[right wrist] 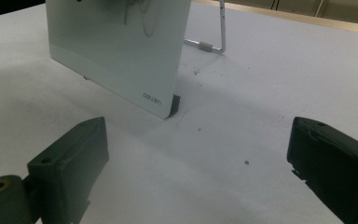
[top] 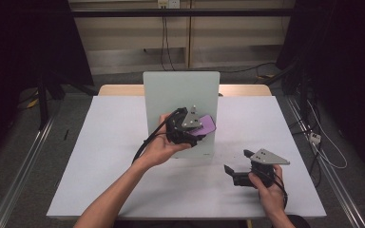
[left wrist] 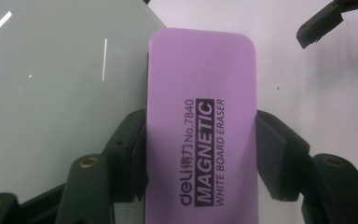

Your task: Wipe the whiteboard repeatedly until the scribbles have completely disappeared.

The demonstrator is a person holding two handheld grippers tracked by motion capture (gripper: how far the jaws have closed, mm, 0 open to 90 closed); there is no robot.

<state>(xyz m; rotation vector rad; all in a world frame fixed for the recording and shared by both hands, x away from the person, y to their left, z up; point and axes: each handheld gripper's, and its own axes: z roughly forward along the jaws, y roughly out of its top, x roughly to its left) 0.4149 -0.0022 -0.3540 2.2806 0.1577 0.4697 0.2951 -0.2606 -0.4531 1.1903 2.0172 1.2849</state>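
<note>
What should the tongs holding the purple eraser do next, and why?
Probably slide the purple rectangular magnetic eraser across the pale glass whiteboard. The left tongs are shut on it right at the board, and faint marks show there.

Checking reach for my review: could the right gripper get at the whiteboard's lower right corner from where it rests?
Probably yes. The right gripper, fingers open and empty, faces the whiteboard corner across bare table; nothing lies between.
</note>
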